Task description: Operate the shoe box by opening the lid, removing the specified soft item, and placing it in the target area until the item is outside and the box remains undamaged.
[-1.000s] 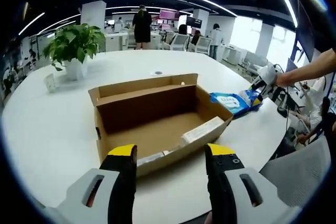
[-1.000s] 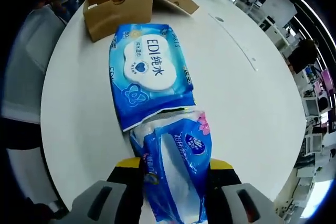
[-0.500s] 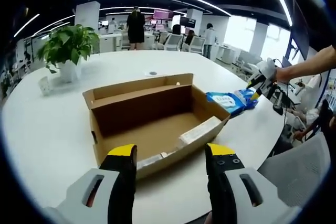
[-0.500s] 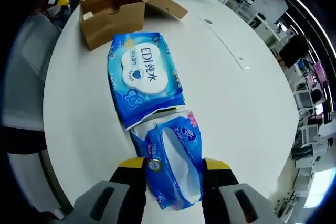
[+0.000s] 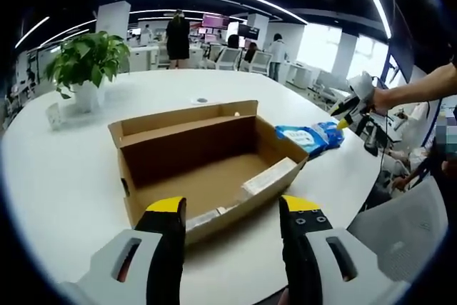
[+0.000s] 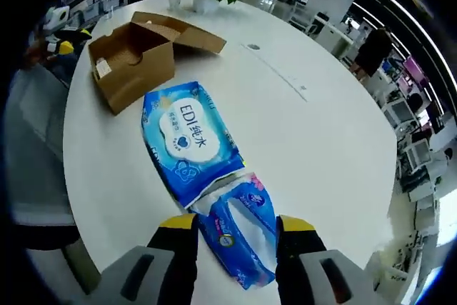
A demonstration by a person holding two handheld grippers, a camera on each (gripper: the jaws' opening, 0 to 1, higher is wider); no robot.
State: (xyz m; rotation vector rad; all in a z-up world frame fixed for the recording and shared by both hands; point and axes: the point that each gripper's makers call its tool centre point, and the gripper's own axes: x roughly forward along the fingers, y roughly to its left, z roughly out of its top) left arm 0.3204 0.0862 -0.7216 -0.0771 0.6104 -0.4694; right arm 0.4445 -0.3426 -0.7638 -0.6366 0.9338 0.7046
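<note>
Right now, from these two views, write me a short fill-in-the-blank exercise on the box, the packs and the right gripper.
1. The cardboard box stands with its lid ____.
2. The two blue packs lie ____ the box, on the white table.
3. The fingers of the right gripper are ____, with the smaller pack lying between them.

Missing words: open; outside; apart

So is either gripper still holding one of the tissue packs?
No. The right gripper is open above the small tissue pack lying on the table; the left gripper is open before the box.
</note>
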